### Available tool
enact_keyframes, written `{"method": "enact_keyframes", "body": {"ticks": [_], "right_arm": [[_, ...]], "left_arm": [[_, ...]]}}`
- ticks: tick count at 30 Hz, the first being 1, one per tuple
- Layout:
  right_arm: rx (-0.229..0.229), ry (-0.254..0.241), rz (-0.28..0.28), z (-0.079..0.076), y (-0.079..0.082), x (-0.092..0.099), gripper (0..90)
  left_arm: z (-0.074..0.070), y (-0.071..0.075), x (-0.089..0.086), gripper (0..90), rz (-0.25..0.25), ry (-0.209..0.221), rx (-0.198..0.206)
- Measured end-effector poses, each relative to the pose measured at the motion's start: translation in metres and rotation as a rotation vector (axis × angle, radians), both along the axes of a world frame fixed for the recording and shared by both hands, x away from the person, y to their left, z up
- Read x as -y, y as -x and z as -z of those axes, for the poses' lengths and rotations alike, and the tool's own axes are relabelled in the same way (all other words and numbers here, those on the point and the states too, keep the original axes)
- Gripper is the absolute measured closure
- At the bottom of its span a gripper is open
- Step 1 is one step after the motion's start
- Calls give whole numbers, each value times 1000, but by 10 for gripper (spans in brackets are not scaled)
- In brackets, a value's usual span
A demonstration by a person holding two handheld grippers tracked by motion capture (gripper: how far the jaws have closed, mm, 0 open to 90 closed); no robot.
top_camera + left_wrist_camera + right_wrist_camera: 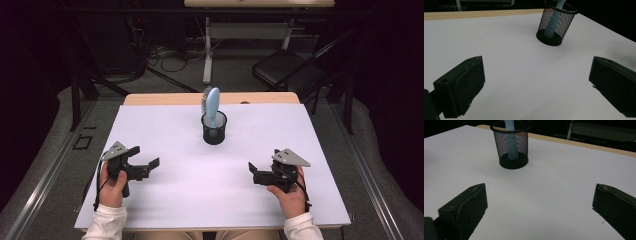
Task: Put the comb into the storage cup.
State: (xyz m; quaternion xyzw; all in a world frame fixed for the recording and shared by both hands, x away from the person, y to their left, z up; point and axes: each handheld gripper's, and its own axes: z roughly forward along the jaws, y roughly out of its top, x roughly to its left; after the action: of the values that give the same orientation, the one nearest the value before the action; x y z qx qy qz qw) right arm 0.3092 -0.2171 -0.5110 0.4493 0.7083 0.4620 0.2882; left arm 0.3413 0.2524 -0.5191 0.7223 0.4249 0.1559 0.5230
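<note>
Hairbrush (212, 105) stands handle-down in black mesh cup (214, 128), near the far middle of the white bench (165, 200). Left tongs (145, 161) and right tongs (254, 172) rest low over the near bench, well apart from the cup, jaws spread wide, holding nothing. Both point inward.

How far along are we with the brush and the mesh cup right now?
The light blue hairbrush already stands handle-down in the black mesh cup at the middle of the white table, which looks like the placing is done. Nothing is in hand: the left hand-held gripper and the right hand-held gripper both rest open near the table's front, apart from the cup. Nothing visibly remains.
</note>
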Motion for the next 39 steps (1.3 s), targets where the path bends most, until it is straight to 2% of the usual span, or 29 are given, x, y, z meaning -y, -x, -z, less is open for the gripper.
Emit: {"method": "enact_keyframes", "body": {"ticks": [15, 39], "right_arm": [[-16, -5, 19, 6, -3, 3, 0], [-32, -4, 26, 9, -4, 4, 0]], "left_arm": [[4, -1, -2, 4, -12, 4, -12], [4, -1, -5, 4, -29, 11, -10]]}}
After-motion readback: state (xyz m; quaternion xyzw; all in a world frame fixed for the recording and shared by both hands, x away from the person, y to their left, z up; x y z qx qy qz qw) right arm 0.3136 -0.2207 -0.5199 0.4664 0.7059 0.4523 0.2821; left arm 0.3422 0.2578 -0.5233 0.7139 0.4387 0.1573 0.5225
